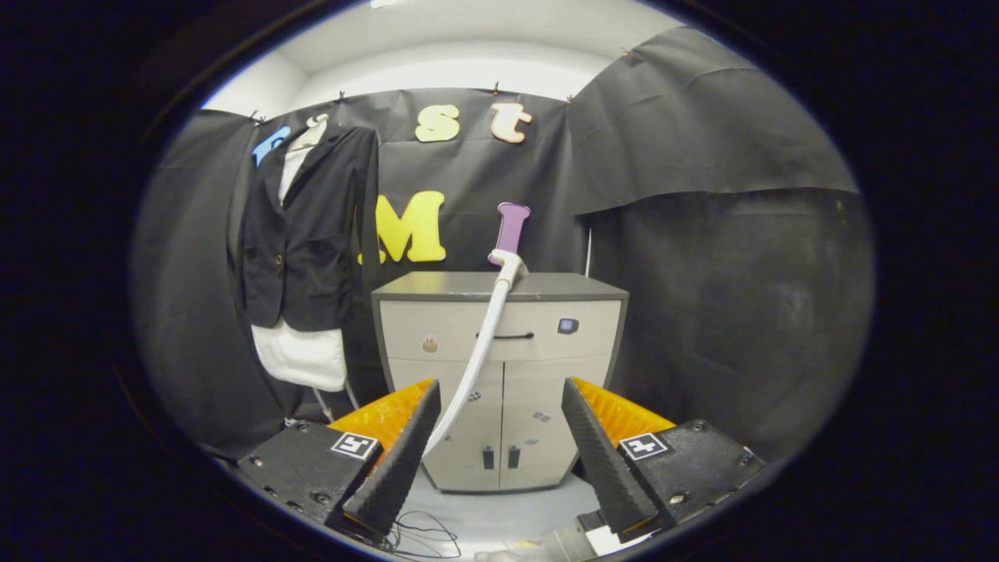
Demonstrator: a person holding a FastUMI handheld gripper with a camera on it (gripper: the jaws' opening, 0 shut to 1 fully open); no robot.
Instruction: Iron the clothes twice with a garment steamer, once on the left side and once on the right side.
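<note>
Spread wide and gripping nothing, the gripper (499,437) points at a grey cabinet (499,375) standing against the booth's black cloth wall. Its two fingers (398,460) frame the cabinet's lower doors, with open air between them.

On the cabinet's top, near the middle, rests the steamer head (511,261), its purple handle upright against the cloth behind. From that head a white hose (480,351) runs down across the cabinet's drawer front and left door, curving away toward the floor just beside the left finger. Whether the hose touches that finger is hard to tell from this angle.

Left of the cabinet and higher than its top hangs a dark jacket (308,234) on a hanger, with a white shirt (300,355) under it showing at the collar and below the hem. The jacket's lower edge sits about level with the cabinet's drawer.

On the floor in front of the cabinet, between the fingers' bases, lie thin black wires (421,535).
</note>
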